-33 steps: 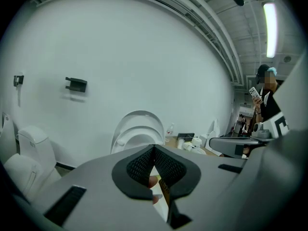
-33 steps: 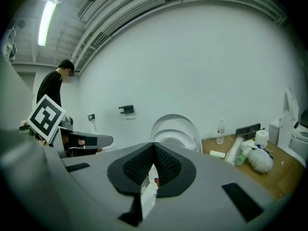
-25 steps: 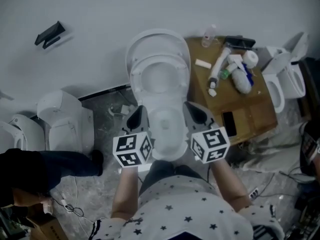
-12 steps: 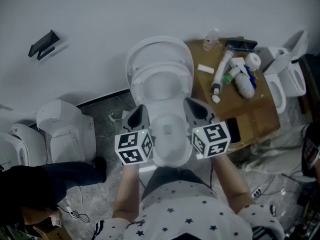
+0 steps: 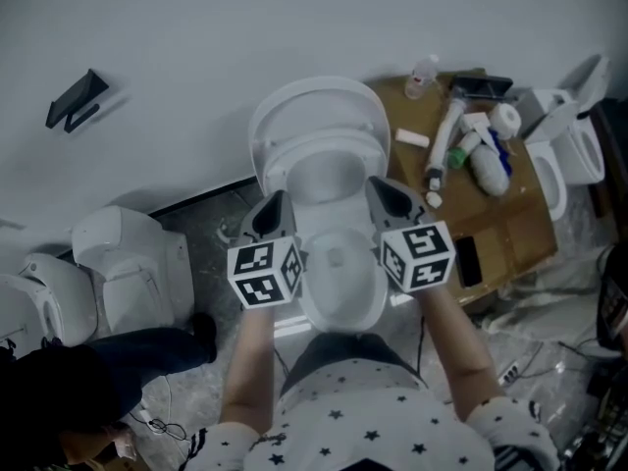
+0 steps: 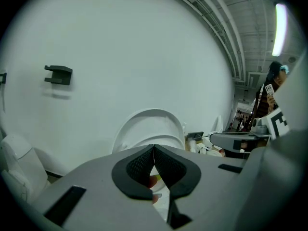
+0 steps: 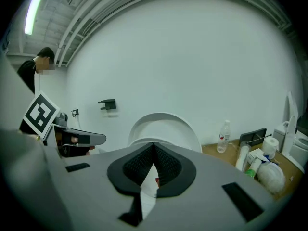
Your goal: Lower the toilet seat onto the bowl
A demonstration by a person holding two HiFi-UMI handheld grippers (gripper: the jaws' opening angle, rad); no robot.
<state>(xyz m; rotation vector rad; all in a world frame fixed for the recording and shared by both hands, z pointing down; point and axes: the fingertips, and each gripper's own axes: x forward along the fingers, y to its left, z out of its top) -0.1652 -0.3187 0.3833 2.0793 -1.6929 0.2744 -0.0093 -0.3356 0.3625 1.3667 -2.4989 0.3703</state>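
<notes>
Holding left gripper and right gripper clenched, empty, we next reach for the raised toilet seat mid-frame.

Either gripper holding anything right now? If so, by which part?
Nothing is held. The left gripper and right gripper both have their jaws shut and empty, with the raised toilet seat beyond them.

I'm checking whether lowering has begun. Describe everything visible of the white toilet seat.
The white toilet seat is a glossy, plastic-looking oval ring, raised and leaning back against its white lid, near the white wall. Its lower end meets the rear of the white bowl; it is not down on the rim. The left gripper and right gripper, both shut, flank the bowl and do not seem to touch it.
</notes>
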